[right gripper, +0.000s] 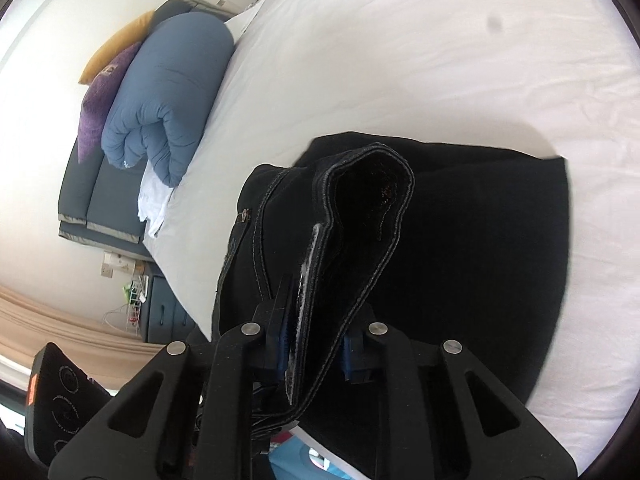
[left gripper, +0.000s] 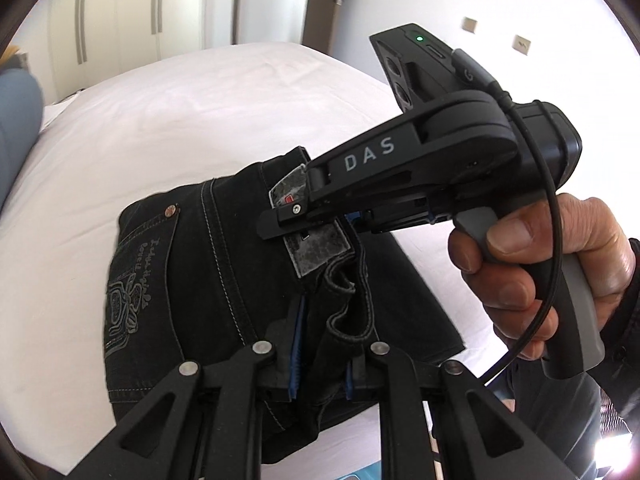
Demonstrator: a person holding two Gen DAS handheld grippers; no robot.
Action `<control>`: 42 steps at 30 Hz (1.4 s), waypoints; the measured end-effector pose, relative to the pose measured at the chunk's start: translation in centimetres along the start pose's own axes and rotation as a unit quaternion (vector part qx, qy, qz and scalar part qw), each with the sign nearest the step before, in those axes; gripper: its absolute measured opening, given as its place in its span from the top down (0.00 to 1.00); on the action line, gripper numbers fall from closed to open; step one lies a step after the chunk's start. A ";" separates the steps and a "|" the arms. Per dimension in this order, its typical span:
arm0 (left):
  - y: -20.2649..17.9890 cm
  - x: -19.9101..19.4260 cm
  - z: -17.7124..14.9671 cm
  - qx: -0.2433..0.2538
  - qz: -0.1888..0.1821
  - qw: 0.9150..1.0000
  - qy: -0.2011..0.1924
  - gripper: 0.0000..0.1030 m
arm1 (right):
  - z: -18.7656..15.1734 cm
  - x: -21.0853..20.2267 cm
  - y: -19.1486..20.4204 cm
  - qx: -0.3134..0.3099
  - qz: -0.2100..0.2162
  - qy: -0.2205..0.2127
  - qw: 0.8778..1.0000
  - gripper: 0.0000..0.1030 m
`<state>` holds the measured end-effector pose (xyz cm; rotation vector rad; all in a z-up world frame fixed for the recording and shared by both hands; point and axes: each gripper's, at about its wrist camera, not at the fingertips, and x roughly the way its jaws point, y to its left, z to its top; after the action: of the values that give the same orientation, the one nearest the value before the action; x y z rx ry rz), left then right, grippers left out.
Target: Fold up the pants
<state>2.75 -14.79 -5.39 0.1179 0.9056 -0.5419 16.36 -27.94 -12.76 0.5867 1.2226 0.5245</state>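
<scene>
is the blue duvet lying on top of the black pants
No, the rolled blue duvet sits at the far end of the bed, well apart from the pants.

Pants [right gripper: 460, 240] lie on the bed [right gripper: 400, 60]; rolled duvet [right gripper: 168, 92] at the bed's far-left edge, cushions [right gripper: 100, 104] behind it; wardrobe [left gripper: 120, 20] beyond the bed.

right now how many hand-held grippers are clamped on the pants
2. The left hand-held gripper pinches the pants near the waistband, and the right hand-held gripper clamps the waistband edge alongside it.
</scene>
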 end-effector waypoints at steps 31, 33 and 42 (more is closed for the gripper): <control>-3.2 4.0 1.1 0.020 -0.085 0.996 0.026 0.61 | -2.1 -4.0 -14.7 0.107 0.060 -0.043 0.991 0.81; -2.0 2.2 0.9 0.008 -0.097 0.995 0.010 0.48 | -2.4 -5.1 -14.8 0.117 0.052 -0.059 0.990 0.75; 6.4 -3.2 -0.2 -0.078 -0.097 0.992 -0.031 0.49 | -3.1 -9.7 -8.9 0.079 0.076 -0.093 0.990 0.76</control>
<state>4.13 -7.96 -3.86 -0.1291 0.9003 -0.6505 11.32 -40.55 -12.58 0.8503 1.0526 0.4907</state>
